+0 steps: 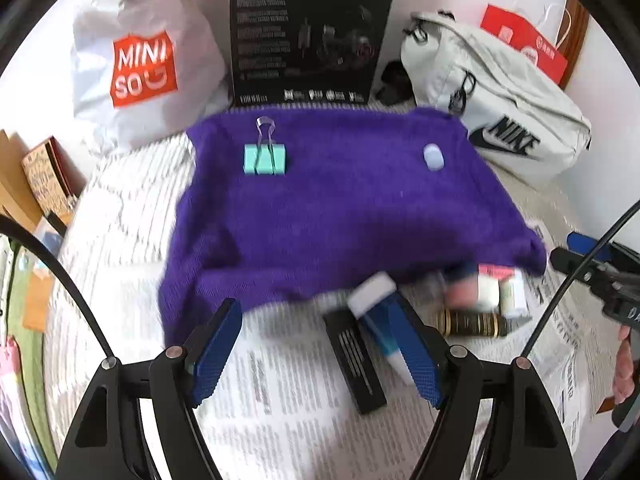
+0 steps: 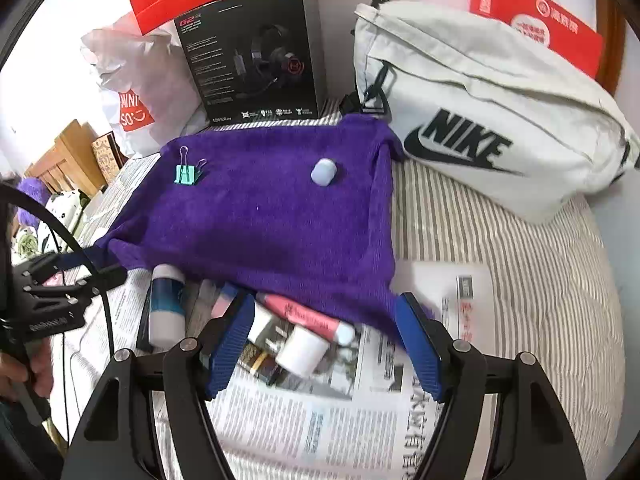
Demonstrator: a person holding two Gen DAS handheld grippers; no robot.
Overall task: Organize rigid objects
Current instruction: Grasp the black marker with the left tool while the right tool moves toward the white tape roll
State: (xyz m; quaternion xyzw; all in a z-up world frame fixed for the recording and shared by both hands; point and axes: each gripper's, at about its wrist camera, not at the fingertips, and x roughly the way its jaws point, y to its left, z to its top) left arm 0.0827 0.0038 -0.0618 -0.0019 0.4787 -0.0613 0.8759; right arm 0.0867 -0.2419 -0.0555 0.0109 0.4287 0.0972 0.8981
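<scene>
A purple towel (image 1: 340, 208) lies on the bed, also in the right wrist view (image 2: 260, 216). On it sit a teal binder clip (image 1: 265, 158) (image 2: 186, 173) at far left and a pale blue cap-like piece (image 1: 433, 157) (image 2: 324, 172) at far right. At its near edge on newspaper lie a blue-and-white tube (image 1: 376, 312) (image 2: 166, 308), a flat black box (image 1: 354, 360), a pink tube (image 2: 308, 318), a white cylinder (image 2: 302, 350) and a dark gold-banded stick (image 1: 472, 322). My left gripper (image 1: 316, 352) is open and empty above the newspaper. My right gripper (image 2: 326, 344) is open over the pink tube and white cylinder.
A Miniso bag (image 1: 136, 60), a black headset box (image 1: 308, 32), a white Nike bag (image 2: 480, 120) and a red box (image 2: 536, 20) stand behind the towel. Newspaper (image 2: 320, 420) covers the striped bed (image 2: 520, 280). Wooden furniture (image 2: 68, 156) is at left.
</scene>
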